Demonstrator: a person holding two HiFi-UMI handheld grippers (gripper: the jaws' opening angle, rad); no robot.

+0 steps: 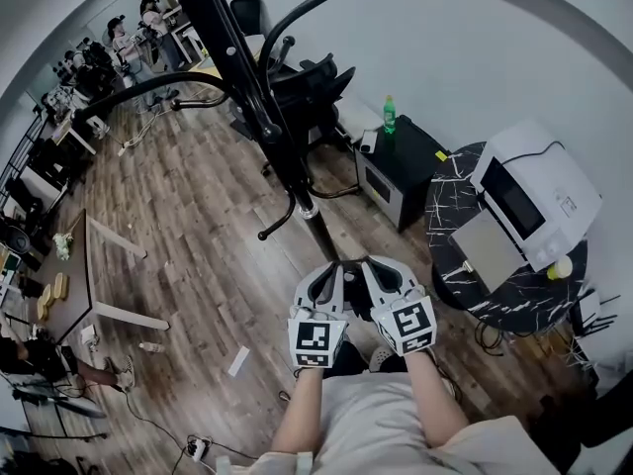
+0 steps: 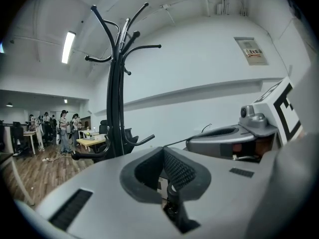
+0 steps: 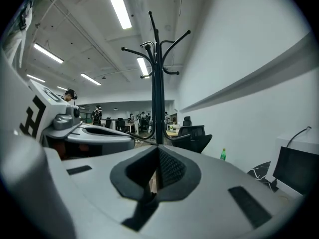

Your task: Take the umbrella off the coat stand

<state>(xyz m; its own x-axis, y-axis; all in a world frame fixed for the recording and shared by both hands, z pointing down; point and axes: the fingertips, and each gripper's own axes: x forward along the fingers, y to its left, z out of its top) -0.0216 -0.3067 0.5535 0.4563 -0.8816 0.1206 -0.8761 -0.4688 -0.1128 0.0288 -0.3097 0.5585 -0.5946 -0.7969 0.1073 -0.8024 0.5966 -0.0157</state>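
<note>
Both claws are sitting low and close to the person's body, side by side and almost touching, pointing roughly level toward the stand. The left claw [image 2: 168, 172] is clenched with nothing between its pads. The right claw [image 3: 157, 167] is clenched and empty as well.

Just beyond them the coat stand [image 1: 267, 127] is rising from the wooden floor [image 1: 198, 236]. Its short lower hooks are jutting out not far above the claws, and its long curved hooks are spreading well overhead.

The umbrella is not showing as a separate thing. In the left gripper view the black pole is looking doubled along its length, and a pale slim streak [image 2: 123, 30] is lying among the top hooks. The umbrella may be hanging dark against the dark pole, but I cannot tell.

By my reading, the task is only beginning: the approach is in hand and nothing is gripped. The next move is calling for one claw to release and rise to where the umbrella hooks on. It would then close on the handle or shaft and lift it clear of the hook before drawing back.
</note>
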